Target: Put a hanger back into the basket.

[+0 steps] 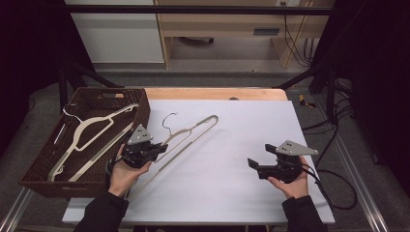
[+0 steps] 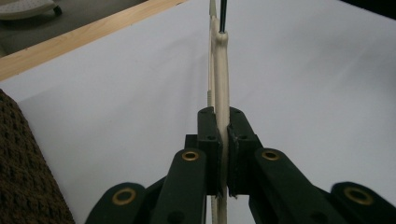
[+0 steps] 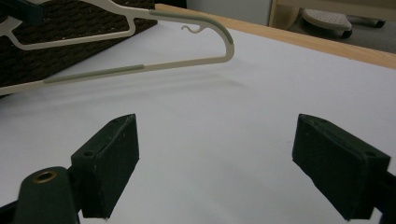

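Note:
A cream hanger (image 1: 191, 131) with a metal hook lies slanted over the white sheet (image 1: 227, 159), its lower end near the basket. My left gripper (image 1: 161, 147) is shut on its bar, and the left gripper view has the cream bar (image 2: 221, 79) pinched between both pads. The same hanger (image 3: 140, 67) appears lifted slightly at the top of the right gripper view. My right gripper (image 1: 252, 165) hovers over the sheet at the right, open, with nothing between its pads (image 3: 112, 158).
A dark wicker basket (image 1: 53, 159) at the left holds another cream hanger (image 1: 89, 133). The table's wooden edge (image 1: 217, 93) runs along the back. Cables trail off the right side of the table.

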`<move>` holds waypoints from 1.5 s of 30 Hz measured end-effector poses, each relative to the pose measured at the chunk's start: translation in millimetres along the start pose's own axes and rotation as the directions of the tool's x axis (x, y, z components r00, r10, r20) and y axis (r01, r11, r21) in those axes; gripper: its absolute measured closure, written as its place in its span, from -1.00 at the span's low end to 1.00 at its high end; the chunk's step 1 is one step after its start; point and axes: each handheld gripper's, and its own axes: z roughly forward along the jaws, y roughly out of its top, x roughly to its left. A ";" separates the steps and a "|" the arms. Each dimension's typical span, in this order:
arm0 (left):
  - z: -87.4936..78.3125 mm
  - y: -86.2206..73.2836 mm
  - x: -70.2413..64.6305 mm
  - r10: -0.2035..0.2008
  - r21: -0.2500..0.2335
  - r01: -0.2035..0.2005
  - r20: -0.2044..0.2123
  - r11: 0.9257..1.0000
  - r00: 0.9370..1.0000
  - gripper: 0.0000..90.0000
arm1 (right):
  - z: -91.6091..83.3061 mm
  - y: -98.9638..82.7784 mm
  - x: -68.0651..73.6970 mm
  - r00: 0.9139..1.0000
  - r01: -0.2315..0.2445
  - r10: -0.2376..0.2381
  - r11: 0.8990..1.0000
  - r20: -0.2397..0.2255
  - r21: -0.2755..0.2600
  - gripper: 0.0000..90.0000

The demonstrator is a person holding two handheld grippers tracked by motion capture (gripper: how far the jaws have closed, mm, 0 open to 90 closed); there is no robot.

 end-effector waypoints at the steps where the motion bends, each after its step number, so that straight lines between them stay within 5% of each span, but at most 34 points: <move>1: -7.2 2.6 -0.8 0.003 -0.014 -0.003 0.017 1.000 1.000 0.91 | -1.7 0.0 -0.2 1.000 0.002 -0.002 1.000 0.000 -0.004 -0.69; 13: -46.9 27.2 -10.5 0.055 -0.105 -0.049 0.052 0.993 0.997 0.91 | -8.0 -3.5 -3.1 0.999 -0.009 0.009 1.000 0.037 -0.017 -0.83; 25: -75.0 52.8 -3.6 0.085 -0.128 -0.076 0.062 0.989 0.994 0.91 | -14.4 -7.7 -4.2 0.998 -0.021 0.022 1.000 0.058 -0.015 -0.87; 33: -97.3 66.0 24.2 0.094 -0.121 -0.086 0.070 0.989 0.993 0.91 | -16.9 -9.6 -4.7 0.998 -0.020 0.021 1.000 0.066 -0.016 -0.88; 45: -113.2 60.4 63.1 0.079 -0.093 -0.074 0.045 0.993 0.996 0.91 | -17.5 -9.8 -4.2 0.997 -0.017 0.018 1.000 0.069 -0.018 -0.89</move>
